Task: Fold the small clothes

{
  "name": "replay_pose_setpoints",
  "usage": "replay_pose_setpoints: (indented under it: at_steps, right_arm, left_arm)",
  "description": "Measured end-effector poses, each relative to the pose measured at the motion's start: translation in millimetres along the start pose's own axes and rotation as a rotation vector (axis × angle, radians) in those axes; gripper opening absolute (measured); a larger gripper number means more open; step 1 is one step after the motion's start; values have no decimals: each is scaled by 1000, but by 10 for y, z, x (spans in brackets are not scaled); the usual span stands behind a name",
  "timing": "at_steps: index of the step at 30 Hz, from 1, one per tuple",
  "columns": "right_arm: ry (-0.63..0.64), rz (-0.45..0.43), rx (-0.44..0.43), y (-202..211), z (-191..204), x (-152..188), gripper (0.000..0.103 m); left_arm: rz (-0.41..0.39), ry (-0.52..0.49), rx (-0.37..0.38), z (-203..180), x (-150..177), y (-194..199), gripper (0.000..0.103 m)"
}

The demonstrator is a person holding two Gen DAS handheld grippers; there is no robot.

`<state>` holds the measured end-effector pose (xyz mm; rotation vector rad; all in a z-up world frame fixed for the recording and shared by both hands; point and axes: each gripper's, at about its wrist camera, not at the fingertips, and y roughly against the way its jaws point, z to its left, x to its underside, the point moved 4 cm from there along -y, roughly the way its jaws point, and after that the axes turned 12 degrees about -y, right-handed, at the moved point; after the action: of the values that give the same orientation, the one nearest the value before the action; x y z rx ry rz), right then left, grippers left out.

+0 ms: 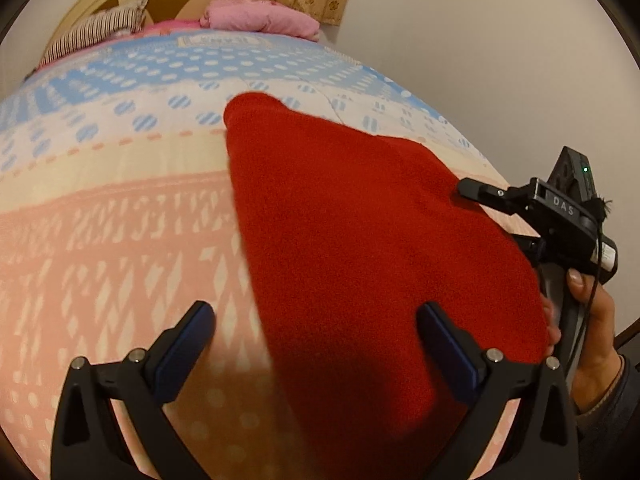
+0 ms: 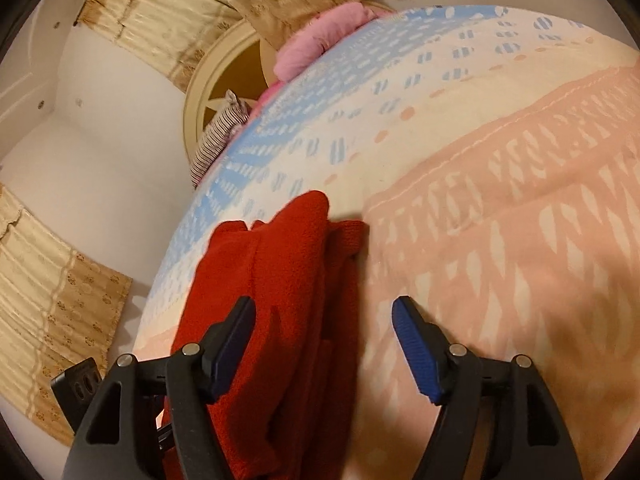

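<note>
Left gripper [image 1: 316, 344] spread; right hand [image 1: 596, 320] visible only here.

Red garment [image 1: 360, 240]: near end runs off bottom edge in both wrist views; type unclear, folds bunched. Right gripper [image 1: 472, 192] in left view: one finger visible over garment's far side, other finger hidden behind cloth; jaw state not readable there. Hand [image 1: 592, 320] partly cut by frame rim. Bedspread [image 1: 120, 240] print blurred near lens.
</note>
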<state>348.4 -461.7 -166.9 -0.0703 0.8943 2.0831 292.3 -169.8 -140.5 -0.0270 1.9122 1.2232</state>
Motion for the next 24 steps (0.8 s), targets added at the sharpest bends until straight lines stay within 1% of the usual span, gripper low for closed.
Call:
replay_pose_setpoints:
  at_steps: [2,5,8,11,12,13,16,20,22,24]
  right_arm:
    - [33,5,20,-46,29,-17,71]
    - [83,21,39,-157,84,-51,71]
    - [90,43,26,-252,106,-115,71]
    - [81,54,5,-336,103,-189,69]
    - [80,54,1,-349,105,-200,67]
    - [79,57,-6,-373,104,-215,62]
    - [71,70,-33,-411,86,-225,53]
    - [75,106,-74,-453,107,-197,44]
    - [84,130,-92,-480,121,-164,38]
    - [95,145,-95,-508,139,-138,36]
  left_arm:
    - [-12,13,12,19,15,-7,103]
    - [-18,5,6,-7,24,-1,103]
    - [-22,4,6,-13,23,-3,103]
    - [-25,6,10,-13,18,-16,103]
    - [-27,8,11,-10,14,-21,103]
    - [-27,7,12,-15,13,-23,103]
    - [-31,8,19,-20,8,-29,103]
    - [-34,6,26,-36,-7,-43,103]
    - [-35,4,25,-40,-24,-54,103]
    - [-36,4,25,-40,-23,-55,103]
